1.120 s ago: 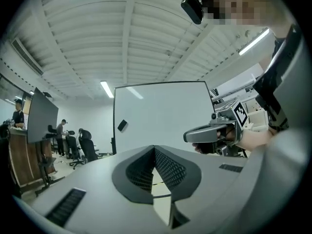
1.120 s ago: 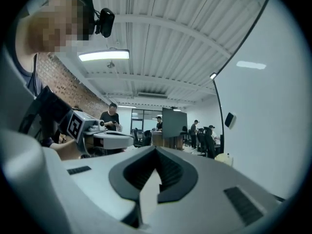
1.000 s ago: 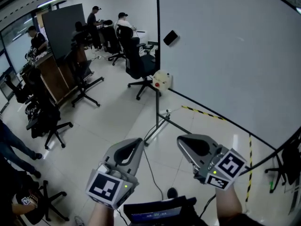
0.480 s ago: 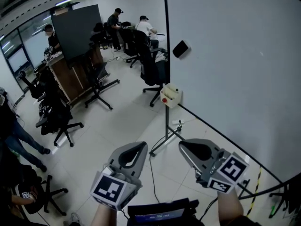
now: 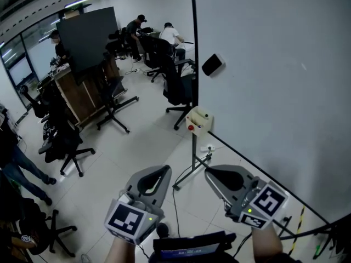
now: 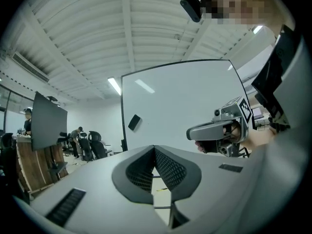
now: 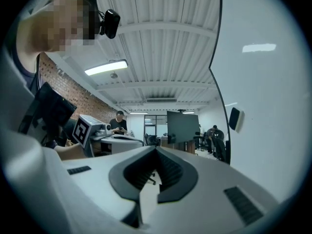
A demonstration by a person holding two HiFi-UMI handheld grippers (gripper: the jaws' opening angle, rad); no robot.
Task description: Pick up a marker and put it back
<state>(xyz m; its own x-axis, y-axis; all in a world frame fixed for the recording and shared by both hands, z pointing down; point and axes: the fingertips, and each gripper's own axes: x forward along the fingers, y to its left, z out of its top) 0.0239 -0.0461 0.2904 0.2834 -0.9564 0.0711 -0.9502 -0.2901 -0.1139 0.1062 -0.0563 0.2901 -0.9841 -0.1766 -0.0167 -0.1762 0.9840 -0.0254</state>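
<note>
Head view: left claw (image 5: 160,171) and right claw (image 5: 210,172) level, side by side above the floor (image 5: 137,141), beside the whiteboard (image 5: 274,64). A black block (image 5: 213,64) sits on the board.
Left gripper view: left claw closed tip to tip, empty.
Right gripper view: right claw likewise closed, empty.
Marker: cannot tell where it is.
</note>
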